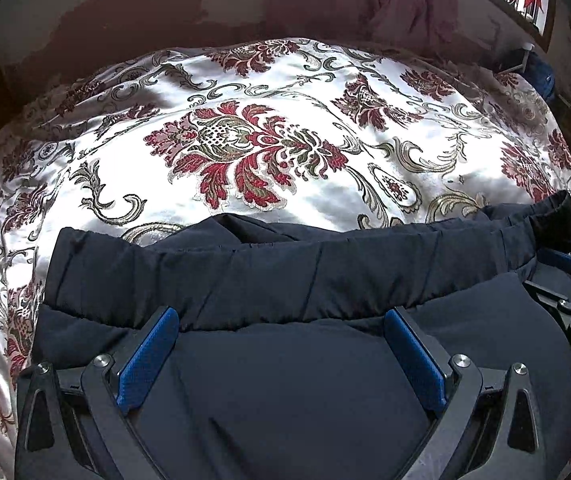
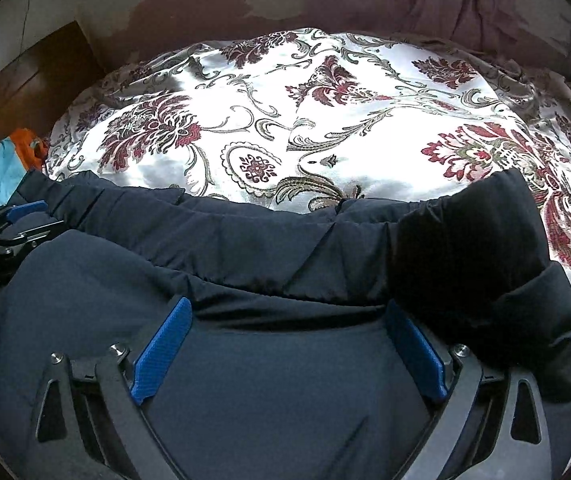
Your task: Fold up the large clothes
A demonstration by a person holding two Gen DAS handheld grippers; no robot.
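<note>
The left gripper (image 1: 281, 320) and right gripper (image 2: 287, 316) both hover with jaws spread wide, grasping nothing, low over a dark navy padded jacket (image 1: 285, 360). The jacket lies folded at the near edge of a floral bedspread (image 1: 245, 152), grippers side by side.

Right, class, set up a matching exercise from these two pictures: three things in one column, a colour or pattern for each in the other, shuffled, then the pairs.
Things:
1. padded jacket
2. bedspread
3. hand-held gripper pads

Colours:
A. bright blue
B. white with red floral pattern
C. dark navy

Pairs: 1-C, 2-B, 3-A
</note>
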